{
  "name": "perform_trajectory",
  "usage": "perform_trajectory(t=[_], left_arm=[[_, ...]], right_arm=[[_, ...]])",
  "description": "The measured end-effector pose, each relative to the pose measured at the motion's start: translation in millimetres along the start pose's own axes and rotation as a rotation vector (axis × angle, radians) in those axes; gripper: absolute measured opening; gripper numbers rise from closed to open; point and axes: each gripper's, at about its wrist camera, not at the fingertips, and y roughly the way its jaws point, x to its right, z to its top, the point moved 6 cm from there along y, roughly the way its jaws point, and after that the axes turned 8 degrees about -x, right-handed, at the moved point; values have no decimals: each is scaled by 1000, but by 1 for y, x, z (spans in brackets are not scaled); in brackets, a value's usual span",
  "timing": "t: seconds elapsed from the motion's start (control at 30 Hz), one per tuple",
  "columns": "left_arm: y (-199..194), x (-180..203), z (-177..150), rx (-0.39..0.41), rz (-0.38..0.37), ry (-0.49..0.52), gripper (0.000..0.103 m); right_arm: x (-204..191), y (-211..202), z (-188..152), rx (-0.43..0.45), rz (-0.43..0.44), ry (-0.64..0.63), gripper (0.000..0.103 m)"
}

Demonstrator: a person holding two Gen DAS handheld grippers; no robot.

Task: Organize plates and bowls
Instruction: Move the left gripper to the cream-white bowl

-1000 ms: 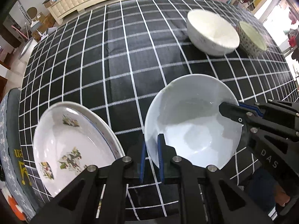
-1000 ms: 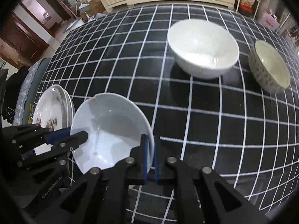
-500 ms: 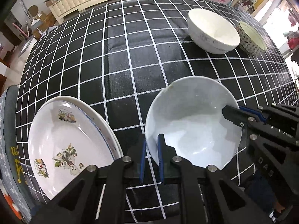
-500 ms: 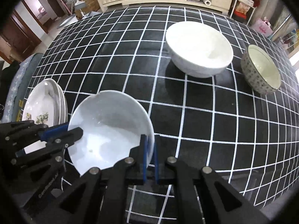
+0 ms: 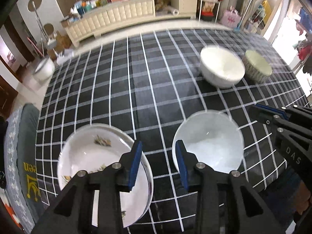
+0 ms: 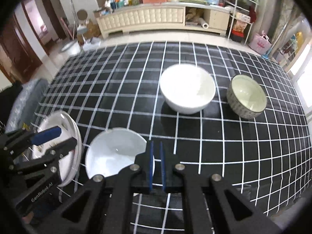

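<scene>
At the left edge of the table [image 5: 148, 89], which wore a black cloth with a white grid, we saw a stack of plates [image 5: 83, 154]: shallow, white, oval-looking, the top one printed with small leafy or bird motifs that were too blurred to read. Our left gripper [image 5: 158, 161] hung over the gap between those plates and the next dish, its blue-padded jaws opening with nothing between them. Just right of the plates sat a shallow white bowl [image 5: 210, 148], plain and glossy, resting on the cloth near the front edge. Our right gripper [image 6: 156, 165] was above that bowl's right side, jaws drawn together and empty. Farther back and to the right stood a deep white bowl [image 6: 187, 87], plain inside. Just beside it, further right, was a smaller bowl [image 6: 246, 95] with a speckled grey-green outside and a pale cream inside.
</scene>
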Motion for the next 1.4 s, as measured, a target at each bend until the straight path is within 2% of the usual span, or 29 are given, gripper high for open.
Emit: perform_trajectory(t=[0.03,0.1,0.27,0.3,0.37,0.47,0.53,0.6,0.8,0.87,0.97,1.1,1.4], left_arm=[[-5,1,3,11,-12,1,41],[-18,3,9,35,-61,-3,41],[-45,10,27,97,-93,-9,41],[-48,12,33,95,-101,-6,41],[-49,16,42,82,-95,7,41],[-48,23,57,79,-78,21,41],[-45,27,67,74,-69,18,41],[-42,30,75,67,-65,20,41],[-35,42,102,43,-95,48,43],[-34,45,111,46,-115,51,58],[-27,49,125,37,-119,55,60],[-10,55,141,1,-95,82,60],[41,64,170,-76,-35,128,60]], right_arm=[[0,-3,2,5,4,8,10],[4,-12,6,13,-1,20,11],[16,-26,16,48,-22,39,33],[20,-29,18,65,-20,46,35],[26,-38,24,109,-20,59,44],[29,-45,34,152,-18,24,46],[29,-46,39,154,-60,-29,47],[34,-46,44,160,-84,-29,47],[55,-35,64,101,-59,-5,49],[60,-29,70,82,-49,-1,65],[65,-24,75,79,-55,-1,74],[71,-15,85,72,-92,-9,75],[86,27,104,-11,-115,-35,75]])
